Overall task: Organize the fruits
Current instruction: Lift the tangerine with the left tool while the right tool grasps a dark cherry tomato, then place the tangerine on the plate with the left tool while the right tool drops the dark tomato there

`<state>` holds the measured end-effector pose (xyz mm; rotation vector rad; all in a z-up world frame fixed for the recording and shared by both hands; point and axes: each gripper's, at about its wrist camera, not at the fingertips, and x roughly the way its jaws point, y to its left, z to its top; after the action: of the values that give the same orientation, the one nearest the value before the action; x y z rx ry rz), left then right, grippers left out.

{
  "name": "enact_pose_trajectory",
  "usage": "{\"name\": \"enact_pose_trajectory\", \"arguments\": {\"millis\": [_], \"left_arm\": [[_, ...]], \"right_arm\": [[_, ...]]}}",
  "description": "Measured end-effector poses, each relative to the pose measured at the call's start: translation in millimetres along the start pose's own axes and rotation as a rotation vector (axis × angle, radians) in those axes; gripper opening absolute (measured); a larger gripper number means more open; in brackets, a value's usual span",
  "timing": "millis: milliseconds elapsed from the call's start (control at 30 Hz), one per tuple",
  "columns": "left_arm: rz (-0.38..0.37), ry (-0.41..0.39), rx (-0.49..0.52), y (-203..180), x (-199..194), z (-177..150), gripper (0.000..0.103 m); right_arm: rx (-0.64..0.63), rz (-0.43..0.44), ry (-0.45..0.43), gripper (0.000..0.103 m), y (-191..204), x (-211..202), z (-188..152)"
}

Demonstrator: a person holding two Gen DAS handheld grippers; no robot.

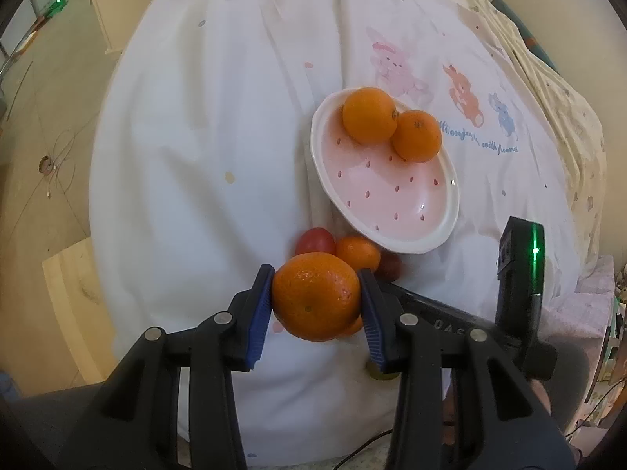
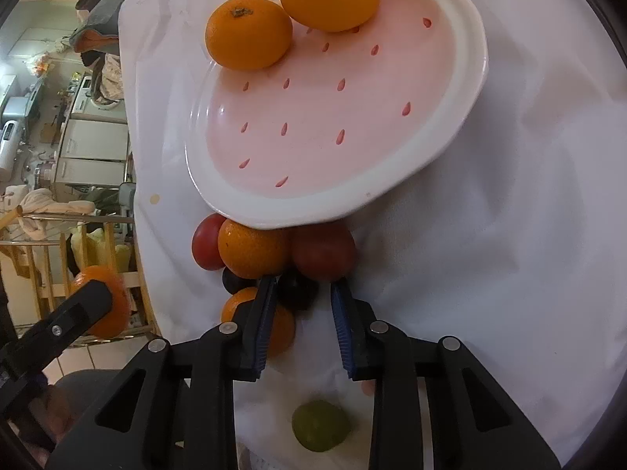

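Dimpled round orange [image 1: 316, 296] clamped in left gripper [image 1: 316, 305], right gripper [image 2: 301, 323] agape, glossy oval plate [image 1: 439, 235]

My left gripper [image 1: 316, 301] clamps an orange [image 1: 316, 297] above the cloth [image 1: 196, 156]; pink plate [image 1: 439, 235] holds two oranges [image 1: 369, 114].

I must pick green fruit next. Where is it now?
In the right wrist view the green fruit lies on the white cloth, low in the picture, under the open right hand-held gripper.
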<state>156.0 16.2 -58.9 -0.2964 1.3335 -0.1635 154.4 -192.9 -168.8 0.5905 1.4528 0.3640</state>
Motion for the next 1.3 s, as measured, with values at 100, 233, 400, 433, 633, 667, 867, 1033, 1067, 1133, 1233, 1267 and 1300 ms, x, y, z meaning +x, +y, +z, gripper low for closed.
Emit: {"name": "enact_pose_trajectory", "arguments": {"millis": [100,233,400,433,633,667,867,1033,1067,1133,1233,1267,1300], "left_arm": [[0.006,0.005,-0.007,0,2,1,0.038],[0.015,0.007,-0.011,1,4,1,0.038],[0.033,-0.001,-0.018,5,5,1,0.038],[0.034,-0.001,-0.020,6,5,2,0.038],[0.038,-0.013,-0.014,6,5,2,0.038],[0.037,-0.015,-0.010,5,5,2,0.038],[0.041,-0.026,0.003,2,4,1,0.038],[0.045,-0.040,-0.003,3,2,0,0.038],[0.045,-0.044,-0.002,3,2,0,0.038],[0.048,-0.054,0.001,2,1,1,0.038],[0.054,-0.066,0.014,-1,0,5,0.038],[0.063,-0.070,0.018,-1,-1,7,0.038],[0.078,-0.075,0.028,-2,-2,11,0.038]], "right_arm": [[0.018,-0.004,-0.008,0.030,0,1,-2],[-0.019,-0.003,-0.028,0.019,4,-1,-6],[-0.016,0.019,-0.026,0.018,2,-2,-6],[-0.017,0.017,-0.028,0.018,2,-4,-6],[-0.010,0.038,-0.034,0.018,-5,-25,-14],[-0.008,0.046,-0.036,0.018,-7,-29,-16],[-0.031,0.076,-0.074,0.018,-10,-64,-22],[-0.055,0.093,-0.124,0.018,-11,-96,-20],[-0.058,0.099,-0.139,0.018,-12,-104,-18],[-0.065,0.099,-0.160,0.018,-17,-114,-17],[-0.064,0.099,-0.200,0.018,-21,-128,-5],[-0.064,0.095,-0.212,0.018,-22,-131,-1],[-0.062,0.101,-0.228,0.018,-23,-135,3]]}}
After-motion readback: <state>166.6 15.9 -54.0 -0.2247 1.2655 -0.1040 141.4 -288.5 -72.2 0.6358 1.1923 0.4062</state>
